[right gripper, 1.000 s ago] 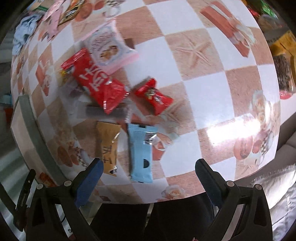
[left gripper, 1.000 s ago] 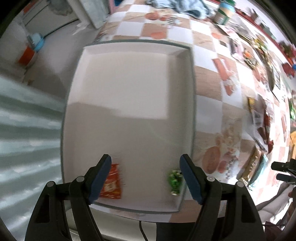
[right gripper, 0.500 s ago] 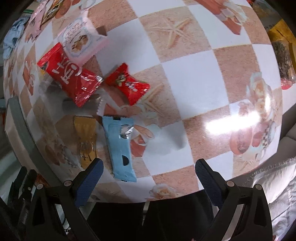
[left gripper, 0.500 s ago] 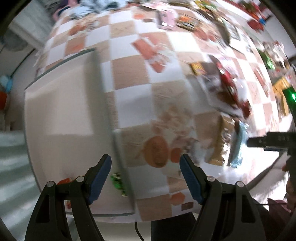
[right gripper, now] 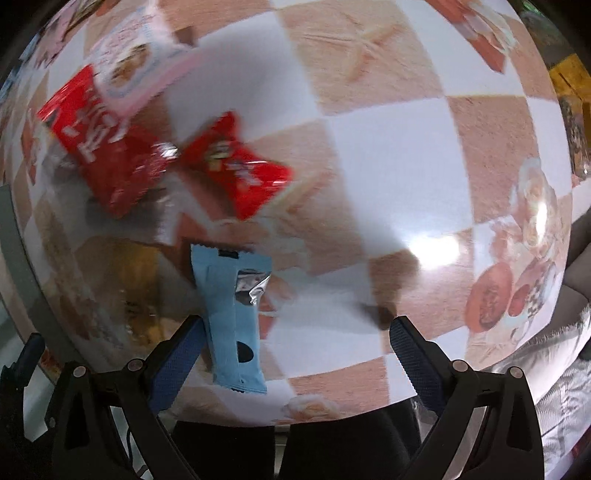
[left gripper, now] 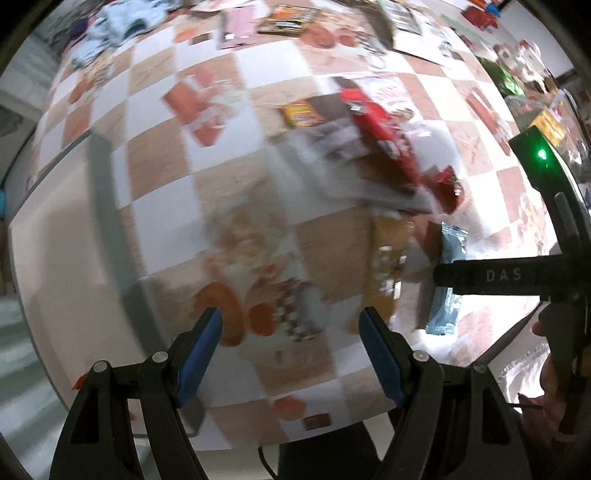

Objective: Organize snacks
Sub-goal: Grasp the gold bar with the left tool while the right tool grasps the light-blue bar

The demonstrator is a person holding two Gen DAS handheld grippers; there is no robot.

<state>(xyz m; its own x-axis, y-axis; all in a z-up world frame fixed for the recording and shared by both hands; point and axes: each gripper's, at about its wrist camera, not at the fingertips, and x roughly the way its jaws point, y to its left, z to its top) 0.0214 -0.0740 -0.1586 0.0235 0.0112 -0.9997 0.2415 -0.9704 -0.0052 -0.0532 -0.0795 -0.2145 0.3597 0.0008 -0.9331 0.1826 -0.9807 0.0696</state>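
My left gripper [left gripper: 290, 330] is open and empty above the checked tablecloth, right of the white tray [left gripper: 55, 236]. My right gripper [right gripper: 295, 341] is open and empty, low over the table; a light blue snack packet [right gripper: 232, 314] lies just inside its left finger. A small red packet [right gripper: 236, 168], a larger red packet [right gripper: 98, 142], a pink-white packet [right gripper: 135, 68] and a yellow-brown packet [right gripper: 136, 280] lie beyond. The left wrist view shows the same pile blurred: the blue packet [left gripper: 447, 280], the yellow packet [left gripper: 388, 258], the red packets [left gripper: 384, 129], and the right gripper's body [left gripper: 517, 275].
The tray's grey rim [left gripper: 107, 221] runs along the left in the left wrist view. More packets and a blue cloth [left gripper: 122, 26] lie along the table's far side. The table's near edge [right gripper: 332, 410] and a grey cushion [right gripper: 569, 398] show in the right wrist view.
My left gripper has swung right, from over the tray to over the tablecloth near the snack pile. My right gripper has dropped closer to the blue packet. Both stay open.
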